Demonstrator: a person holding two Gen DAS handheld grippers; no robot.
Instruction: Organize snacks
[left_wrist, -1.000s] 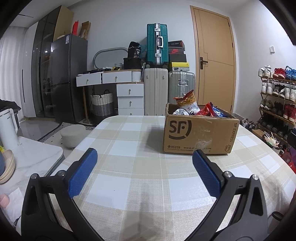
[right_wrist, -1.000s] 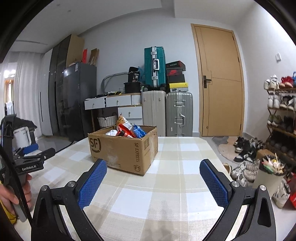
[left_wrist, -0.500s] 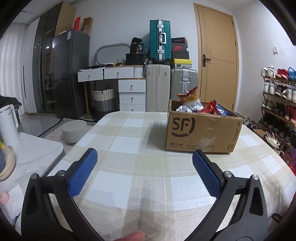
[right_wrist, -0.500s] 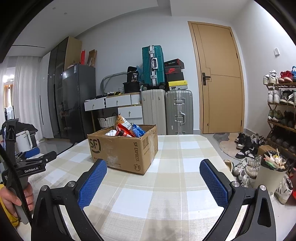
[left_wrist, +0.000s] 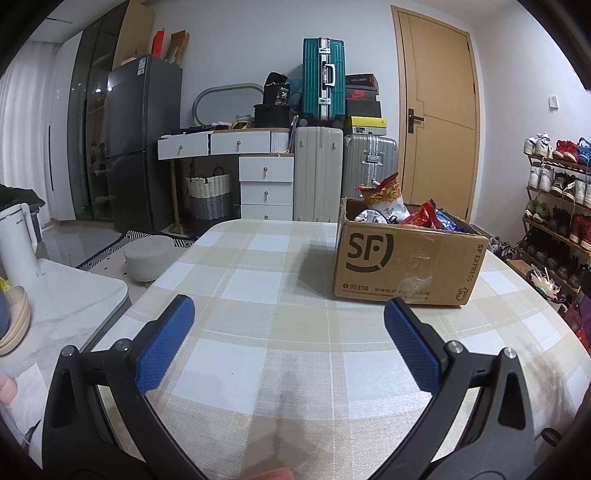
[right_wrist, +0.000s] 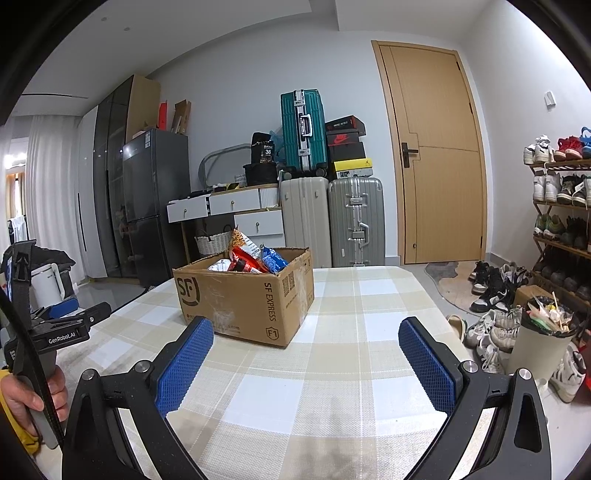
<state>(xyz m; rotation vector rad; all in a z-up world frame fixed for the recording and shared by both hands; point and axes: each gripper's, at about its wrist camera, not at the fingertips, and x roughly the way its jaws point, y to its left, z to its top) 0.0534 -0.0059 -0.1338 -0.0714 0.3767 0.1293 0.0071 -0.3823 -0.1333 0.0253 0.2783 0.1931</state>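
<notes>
A brown SF Express cardboard box (left_wrist: 402, 264) stands on the checked tablecloth (left_wrist: 258, 295), right of centre in the left wrist view. Several snack packets (left_wrist: 391, 206) in red, blue and silver poke out of its top. In the right wrist view the same box (right_wrist: 243, 295) stands left of centre, its snack packets (right_wrist: 255, 254) showing above the rim. My left gripper (left_wrist: 288, 314) hovers open above the cloth, short of the box, holding nothing. My right gripper (right_wrist: 306, 332) is also open and empty, its left finger near the box's front corner.
A white side table (left_wrist: 62, 306) with a kettle and bowls stands left of the table. Suitcases (right_wrist: 332, 218), a drawer unit and a fridge line the back wall. A shoe rack (right_wrist: 561, 206), loose shoes and a full bin (right_wrist: 543, 343) crowd the right side. A hand (right_wrist: 26, 398) holds the left gripper.
Both views have tilted up and drawn slightly closer to the box. Both grippers have stayed open and empty, and the box has not moved.
</notes>
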